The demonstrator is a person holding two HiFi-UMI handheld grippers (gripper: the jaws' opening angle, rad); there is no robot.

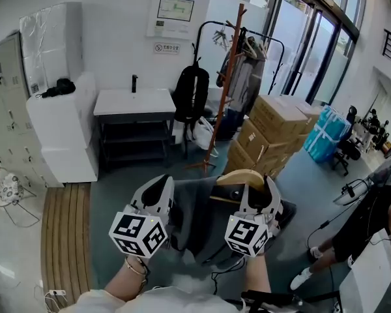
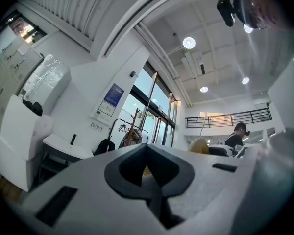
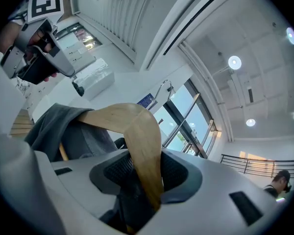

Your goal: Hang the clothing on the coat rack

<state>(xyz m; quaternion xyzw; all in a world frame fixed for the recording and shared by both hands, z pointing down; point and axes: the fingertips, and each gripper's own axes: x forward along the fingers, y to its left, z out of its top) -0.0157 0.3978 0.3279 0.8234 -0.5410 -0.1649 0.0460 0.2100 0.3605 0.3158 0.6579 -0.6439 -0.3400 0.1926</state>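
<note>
Draping over a wooden hanger (image 1: 238, 180), the grey garment (image 1: 195, 220) hangs between the two grippers, above the floor (image 1: 150, 168) and well apart from the rack (image 1: 228, 90).

Right gripper (image 1: 258, 189): jaws clamped on the hanger's arm.

Left gripper (image 1: 155, 191): jaws drawn together with nothing between them. It sits just beside the garment; contact cannot be determined.

Floor: grey-blue, with a slatted wooden mat (image 1: 65, 233) at the left.

Room: a white table (image 1: 133, 102) stands against the wall, with a black backpack (image 1: 191, 93) beside it. Stacked cartons (image 1: 274, 135) stand right of the rack. Glass doors (image 1: 313, 44) lie behind.

Obstructions: the garment's lower edge is hidden behind the grippers' marker cubes. A person (image 1: 371, 220) is cut off at the right edge.

Markings: the wall poster (image 1: 176, 5) and the sign (image 1: 166, 47) below it carry print too small to read.
</note>
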